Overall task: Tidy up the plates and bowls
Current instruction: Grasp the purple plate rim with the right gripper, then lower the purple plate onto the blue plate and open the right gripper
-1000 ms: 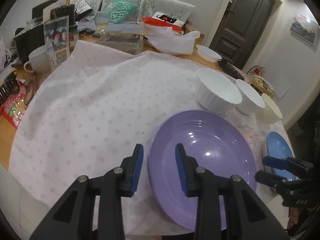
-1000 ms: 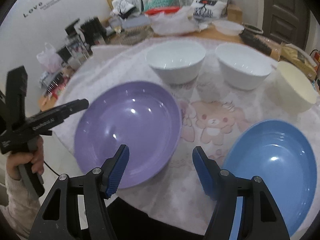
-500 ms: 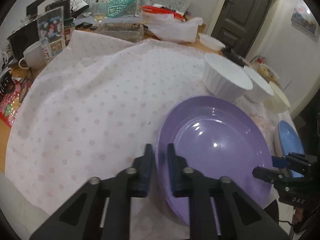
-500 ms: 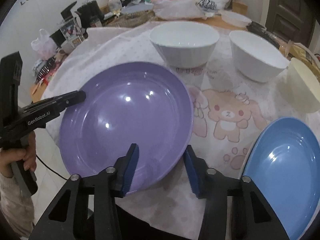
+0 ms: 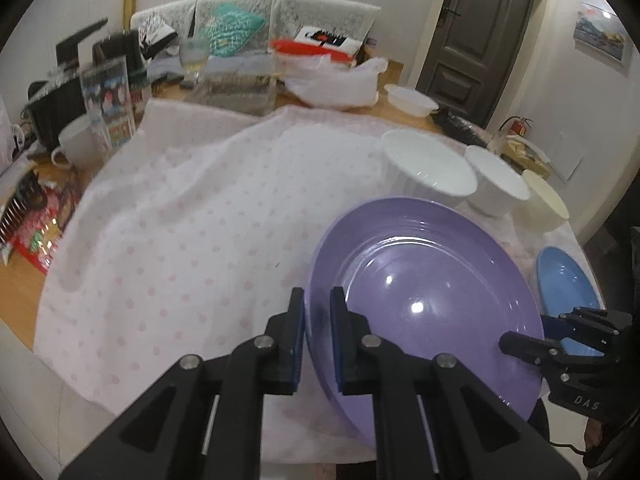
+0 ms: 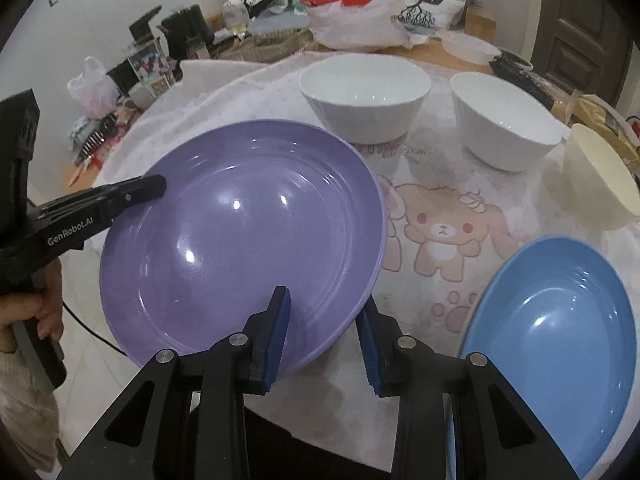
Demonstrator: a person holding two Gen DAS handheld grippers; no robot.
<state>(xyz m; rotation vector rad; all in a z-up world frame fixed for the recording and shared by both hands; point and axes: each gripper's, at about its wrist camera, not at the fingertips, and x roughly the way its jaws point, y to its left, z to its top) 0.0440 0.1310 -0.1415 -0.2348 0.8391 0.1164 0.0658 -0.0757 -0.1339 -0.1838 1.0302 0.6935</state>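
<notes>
My left gripper is shut on the left rim of the purple plate and holds it tilted, raised off the cloth. In the right wrist view the purple plate fills the middle, with the left gripper on its left rim. My right gripper is open, its jaws standing either side of the plate's near rim without closing on it. A blue plate lies to the right; it also shows in the left wrist view. Two white bowls and a cream bowl stand behind.
A pink dotted cloth covers the table, with a bear print near the bowls. Clutter lines the far edge: a mug, a glass, plastic bags, a white dish. A dark door stands behind.
My left gripper closed on the purple plate's rim and tilted it up. My right gripper narrowed and moved in to the plate's near rim.
</notes>
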